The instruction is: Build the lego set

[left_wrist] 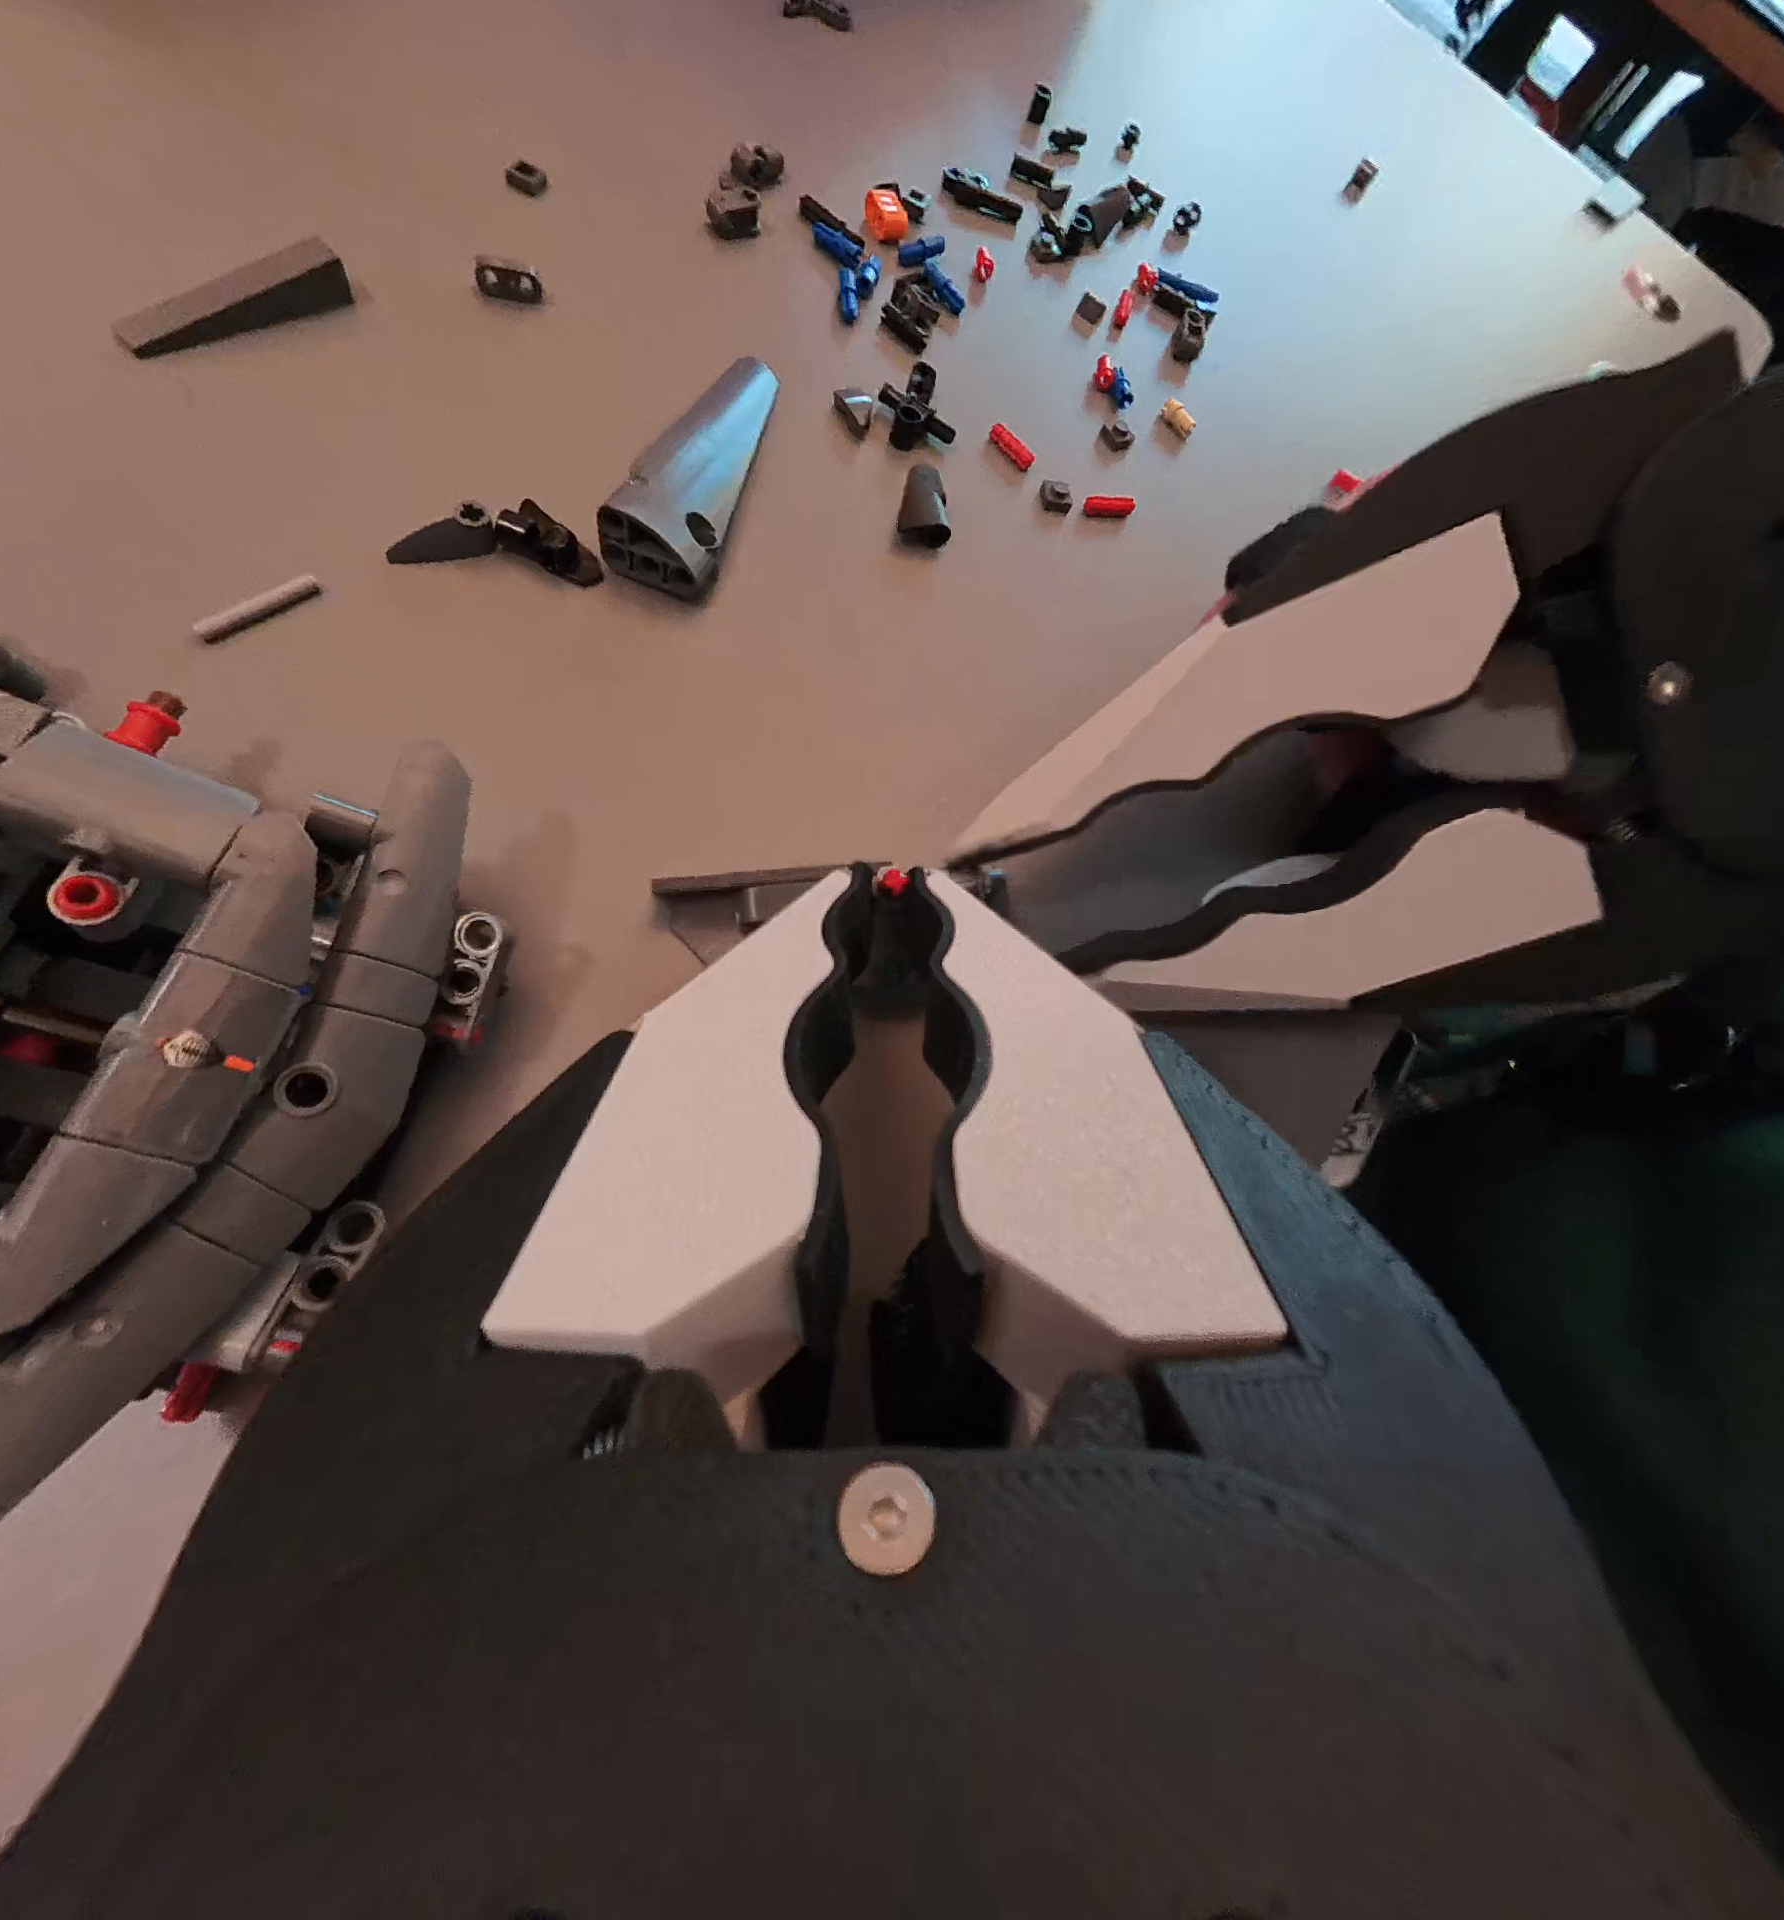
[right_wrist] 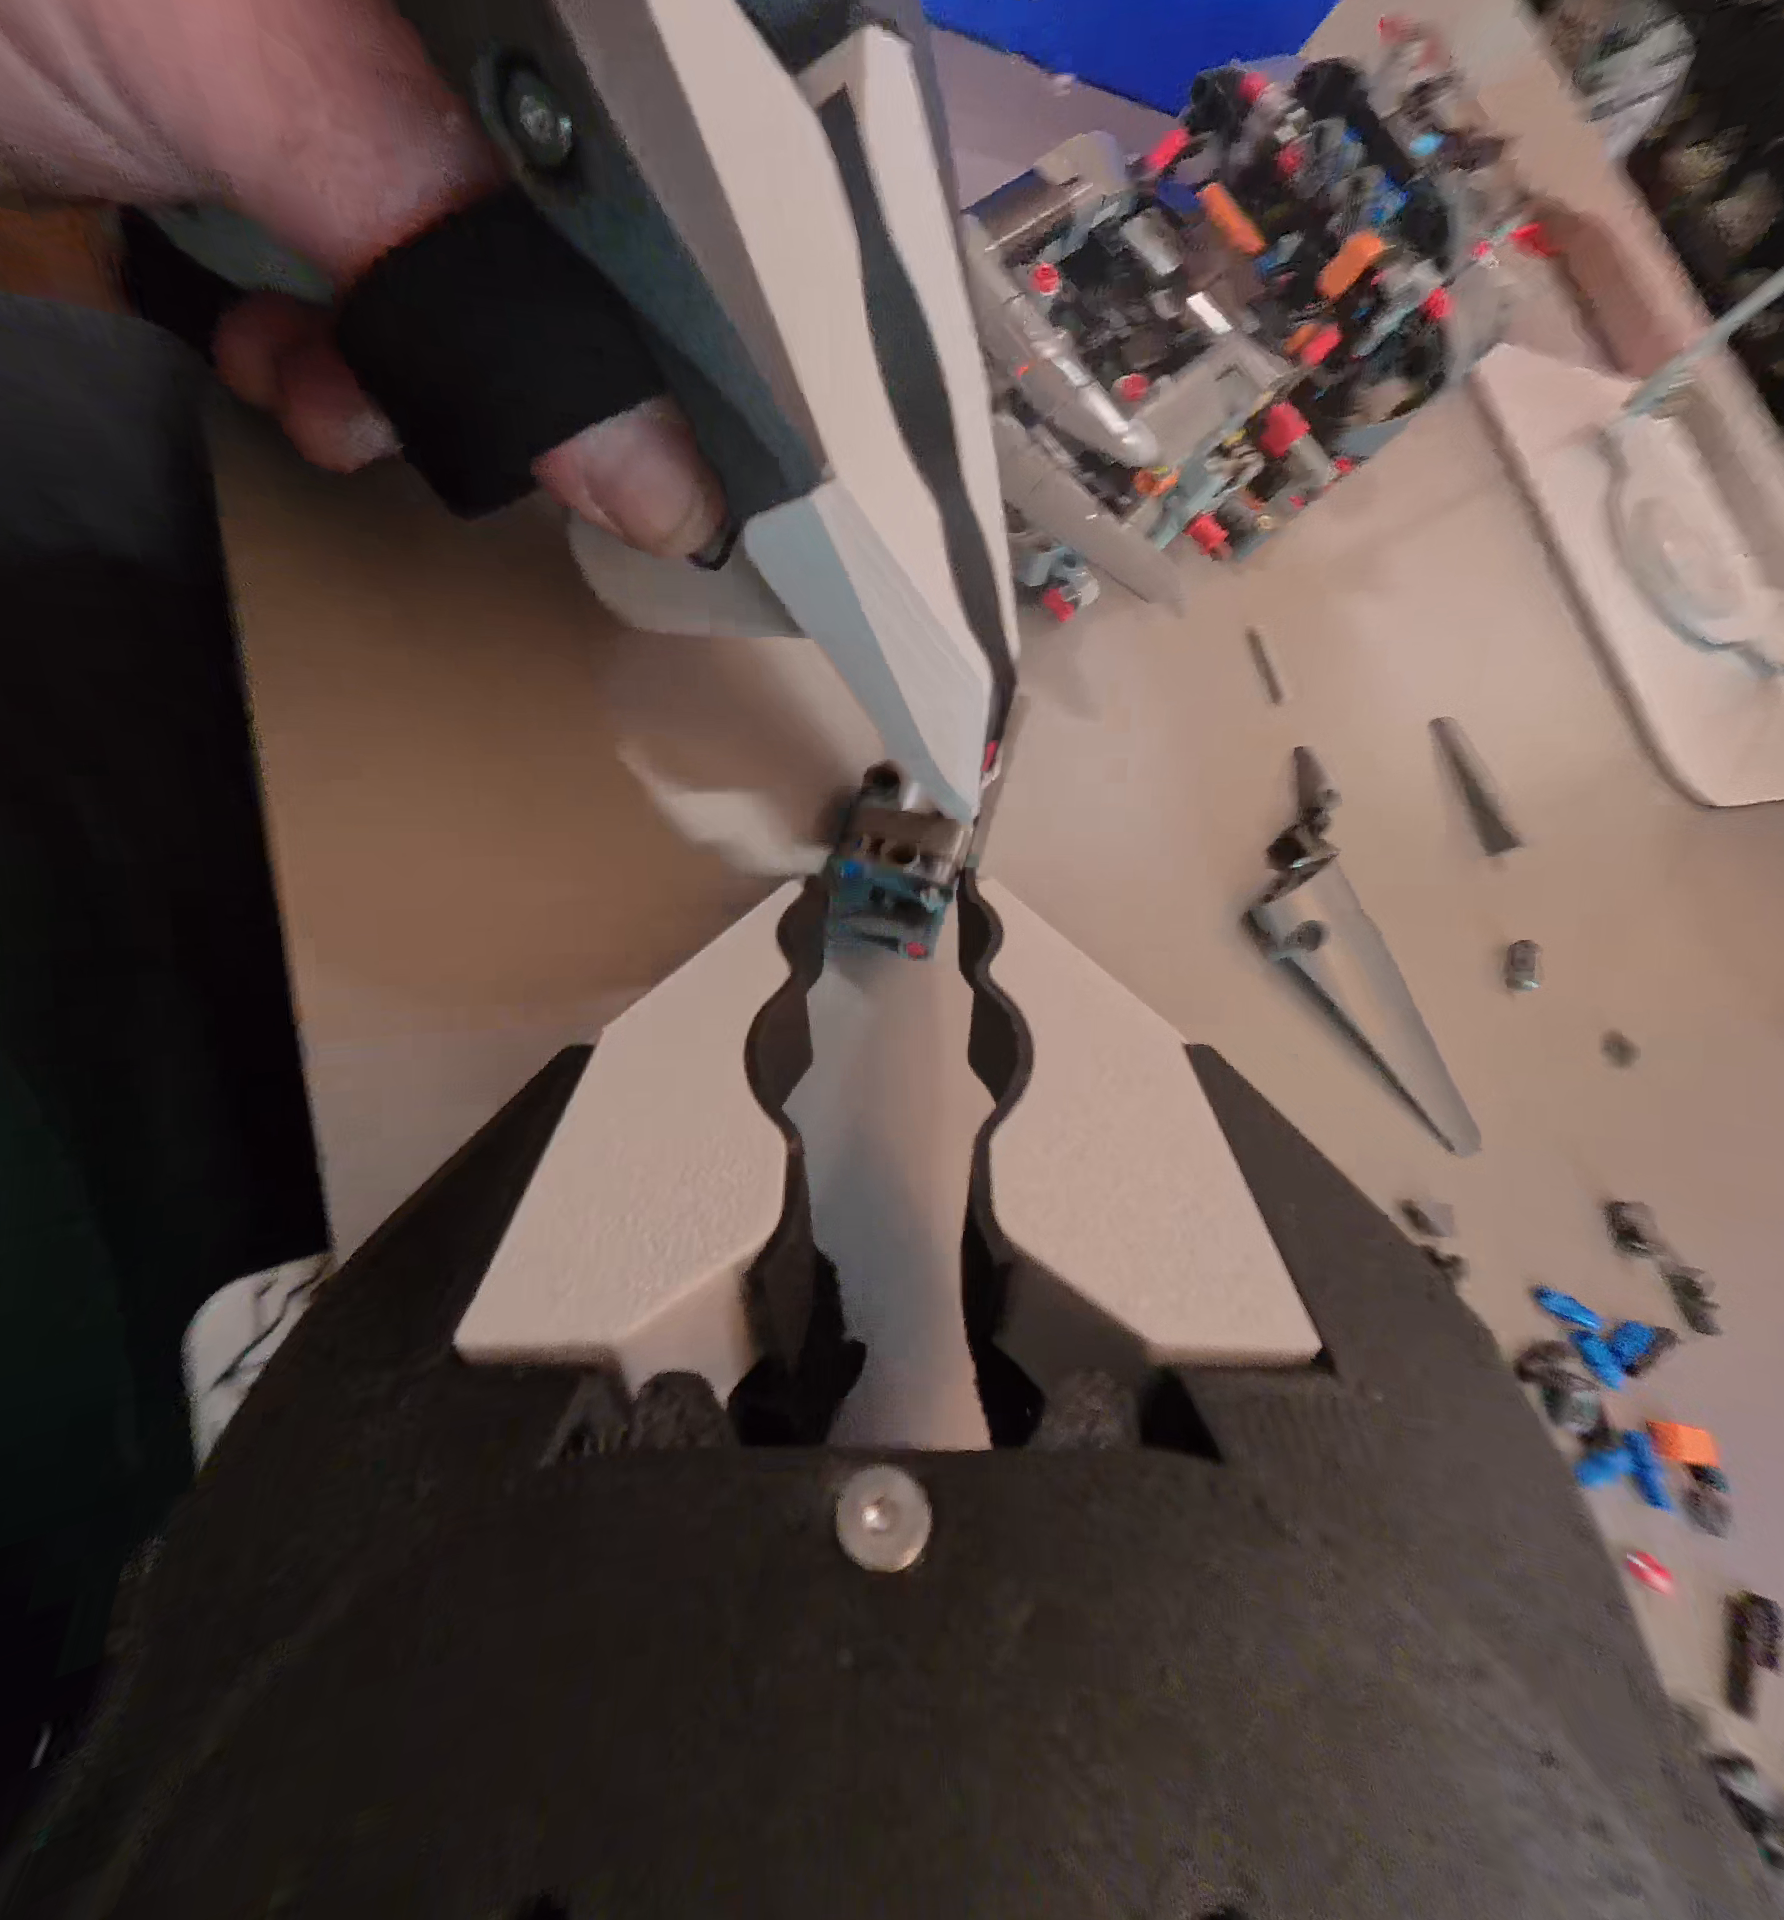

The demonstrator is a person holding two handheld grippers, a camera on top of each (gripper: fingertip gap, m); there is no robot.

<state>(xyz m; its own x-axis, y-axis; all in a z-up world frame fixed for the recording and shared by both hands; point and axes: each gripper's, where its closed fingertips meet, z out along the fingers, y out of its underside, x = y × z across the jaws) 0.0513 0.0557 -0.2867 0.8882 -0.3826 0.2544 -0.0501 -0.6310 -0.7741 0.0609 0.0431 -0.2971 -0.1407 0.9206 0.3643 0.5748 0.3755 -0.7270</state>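
My left gripper [left_wrist: 890, 883] pinches a red pin [left_wrist: 891, 884]; right gripper [right_wrist: 883, 914] clamps small grey-blue subassembly [right_wrist: 888, 894]; car model [left_wrist: 140, 1018] at 9 o'clock.

We see an office or lab room: a wide pale grey table [left_wrist: 244, 104] and dark desks and chairs [left_wrist: 1636, 94] behind it.

- Big grey lego model [left_wrist: 171, 997] sat half-built at the table's left edge (red pins poking out).
- Loose pieces [left_wrist: 971, 281] lay scattered farther off: black, blue, red.
- Grey cone panel [left_wrist: 696, 478] lay on its side between them.
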